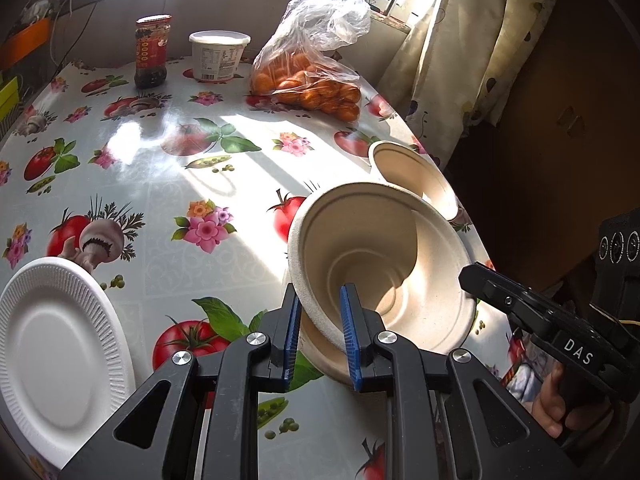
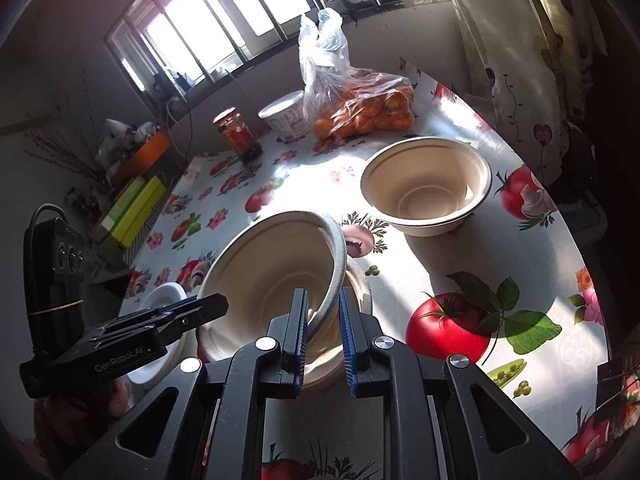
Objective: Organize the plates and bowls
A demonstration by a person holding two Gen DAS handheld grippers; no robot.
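Two nested beige bowls (image 1: 380, 248) (image 2: 272, 264) sit near the table's right edge, and the upper one is tilted. My left gripper (image 1: 322, 320) (image 2: 218, 304) is shut on the stack's rim; which bowl it pinches I cannot tell. From the opposite side, my right gripper (image 2: 324, 320) (image 1: 470, 278) is shut on the raised rim of the upper bowl. Another beige bowl (image 1: 412, 176) (image 2: 426, 188) stands upright just beyond. A white ridged plate (image 1: 52, 352) (image 2: 164, 296) lies at the table's near left.
A dark sauce jar (image 1: 152, 52), a white tub (image 1: 218, 56) and a plastic bag of oranges (image 1: 316, 80) stand at the far side of the flowered tablecloth (image 1: 168, 184). A curtain (image 1: 452, 60) hangs past the right edge. A person's hand (image 1: 556, 408) holds the right gripper.
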